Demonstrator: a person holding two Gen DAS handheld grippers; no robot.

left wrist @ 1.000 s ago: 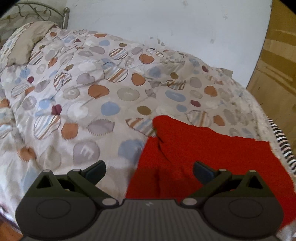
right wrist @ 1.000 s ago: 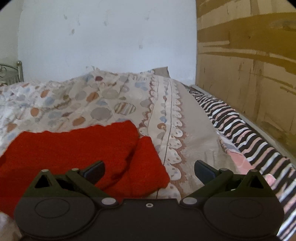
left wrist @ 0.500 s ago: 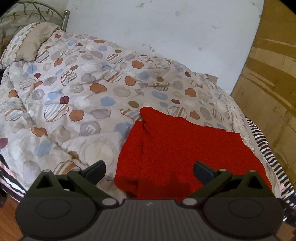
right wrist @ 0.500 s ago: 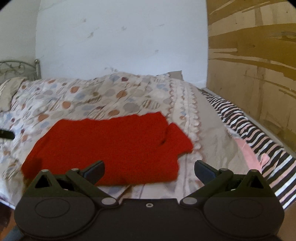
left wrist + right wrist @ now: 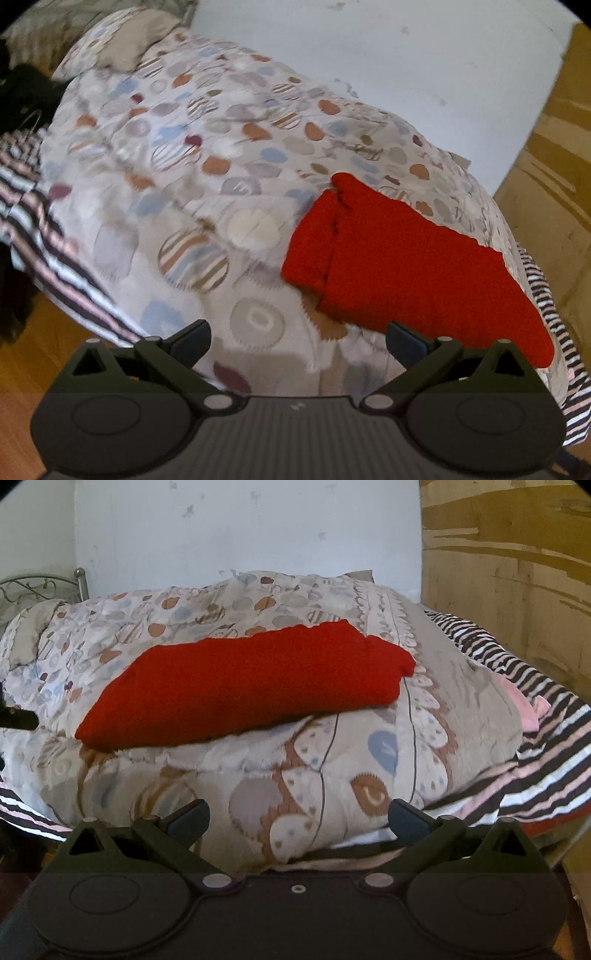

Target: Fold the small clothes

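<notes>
The left hand-held gripper (image 5: 297, 341) has its jaws spread wide with nothing between them, and it hangs off the near edge of the bed, above the quilt and apart from any cloth. The right hand-held gripper (image 5: 297, 821) is likewise wide and empty, set low in front of the bed's edge so that it looks along the mattress rather than down on it. Neither touches the garment; judged from that, both stand clear because the fold on this piece looks complete and nothing needs pinning

Beyond the fingers lies the patterned quilt (image 5: 221, 192), rumpled and soft, which serves as the folding surface. On it rests the red garment (image 5: 251, 686), a compact folded slab lying flat near the near-right part of the bed; in the left view (image 5: 406, 266) a narrower flap lies folded along its left side, tucked in to keep the shape tidy. It sits close to the quilt's edge, within easy reach of both grippers

A striped sheet (image 5: 535, 775) hangs under the quilt at the bed's side, with something pink beside it. Whether that is another small garment to fold I cannot tell
</notes>
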